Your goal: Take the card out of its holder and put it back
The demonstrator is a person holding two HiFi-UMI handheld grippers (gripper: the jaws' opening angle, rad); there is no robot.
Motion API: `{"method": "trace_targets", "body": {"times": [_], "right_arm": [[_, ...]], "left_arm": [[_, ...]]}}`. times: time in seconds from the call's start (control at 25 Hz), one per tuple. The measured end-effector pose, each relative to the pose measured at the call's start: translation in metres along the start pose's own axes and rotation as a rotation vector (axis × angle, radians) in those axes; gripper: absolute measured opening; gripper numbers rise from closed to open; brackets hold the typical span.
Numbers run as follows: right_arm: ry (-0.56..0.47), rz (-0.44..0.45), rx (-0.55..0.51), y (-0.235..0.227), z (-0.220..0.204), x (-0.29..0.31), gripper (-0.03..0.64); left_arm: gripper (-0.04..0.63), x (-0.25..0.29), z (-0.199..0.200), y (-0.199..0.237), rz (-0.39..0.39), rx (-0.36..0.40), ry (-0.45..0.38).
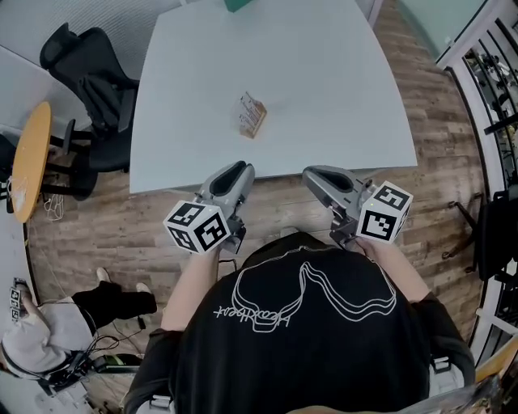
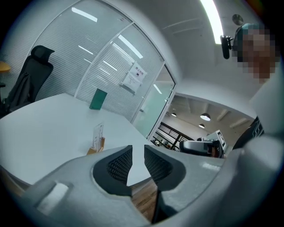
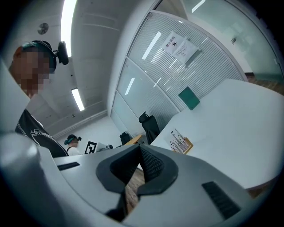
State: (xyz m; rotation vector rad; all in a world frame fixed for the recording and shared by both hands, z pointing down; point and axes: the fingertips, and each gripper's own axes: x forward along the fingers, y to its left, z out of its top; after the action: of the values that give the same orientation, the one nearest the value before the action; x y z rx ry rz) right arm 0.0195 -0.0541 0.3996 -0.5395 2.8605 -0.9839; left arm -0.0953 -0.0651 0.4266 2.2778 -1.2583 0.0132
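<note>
While our grey left gripper [image 1: 237, 167] is a bit apart and our grey right gripper [image 1: 312, 172] closed, both empty, we could tip the small clear card [image 1: 249, 108] in its wooden holder [image 1: 255, 124] on the white table [image 1: 324, 89] if we rush.

The card holder [image 1: 252, 116] stands alone on the pale desk [image 1: 340, 89], with bare desktop open on every side of it. Nothing stands between the holder and the near edge, where the left gripper [image 1: 240, 167] and right gripper [image 1: 312, 174] hang. Well beyond the holder, a green object [image 1: 236, 5] sits at the far edge. Left of the holder, off the desk, a black office chair [image 1: 89, 81] crowds the desk's side, with a round wooden table [image 1: 31, 158] farther out. Right of the holder, past the desk, lies open wooden floor [image 1: 437, 121].
</note>
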Motion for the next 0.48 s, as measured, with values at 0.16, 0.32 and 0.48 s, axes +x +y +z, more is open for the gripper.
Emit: {"method": "trace_targets", "body": {"times": [0.16,0.32,0.48], "right_arm": [[-0.001,0.002,-0.015,-0.008,0.008,0.005,0.009],[0.004,-0.009,-0.01,-0.016,0.008,0.008,0.009],[-0.002,-0.026,-0.005,-0.027,0.015,0.018,0.009]], "left_arm": [[0.091,0.01,0.0,0.017,0.041,0.011,-0.001],[0.126,0.022,-0.002,0.035,0.071,0.03,0.027],[0.149,0.037,0.002,0.057,0.075,0.062,0.049]]}}
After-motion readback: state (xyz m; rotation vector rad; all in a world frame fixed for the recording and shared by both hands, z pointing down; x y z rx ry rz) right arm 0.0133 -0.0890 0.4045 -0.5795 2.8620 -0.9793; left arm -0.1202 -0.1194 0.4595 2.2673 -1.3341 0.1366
